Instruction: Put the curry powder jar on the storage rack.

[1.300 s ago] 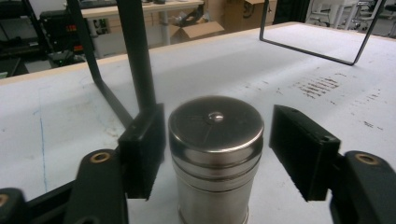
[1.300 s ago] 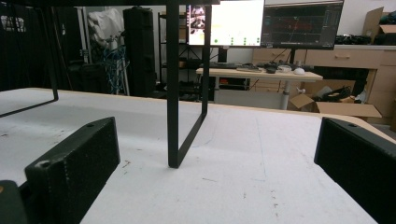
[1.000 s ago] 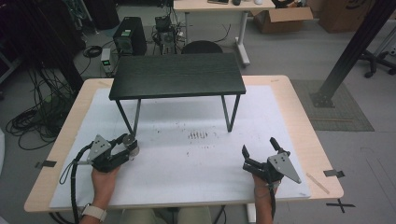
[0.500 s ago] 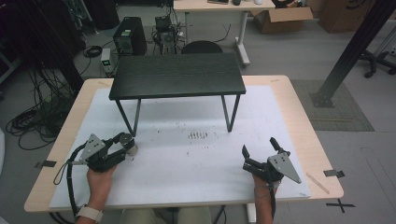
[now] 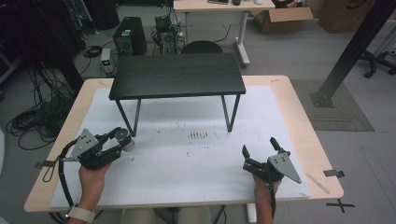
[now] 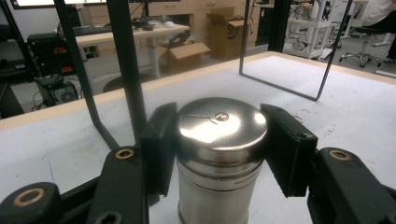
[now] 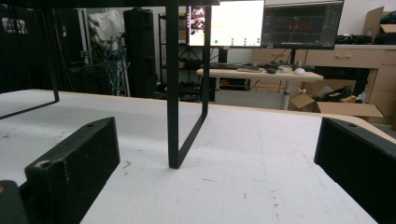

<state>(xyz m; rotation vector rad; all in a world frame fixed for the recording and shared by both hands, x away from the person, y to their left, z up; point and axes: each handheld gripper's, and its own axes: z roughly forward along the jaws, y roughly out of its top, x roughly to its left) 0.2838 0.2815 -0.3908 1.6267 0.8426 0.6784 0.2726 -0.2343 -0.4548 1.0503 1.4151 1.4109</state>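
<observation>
One table point(image 5: 299, 121), pale wood edges under a white sheet. One black stand point(image 5: 177, 80) on thin legs along the far edge. One left gripper point(image 5: 122, 142) near the left edge, jaws clamped on a steel shaker point(image 6: 219, 154), which stands upright between the pads just before the stand's near left leg. One right gripper point(image 5: 259, 150) near the front right corner, jaws spread wide, holding nothing.

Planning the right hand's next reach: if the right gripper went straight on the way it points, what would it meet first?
Probably the near leg of the black shelf, almost dead ahead of the open right gripper; depth is hard to judge, so it could slip just past.
</observation>
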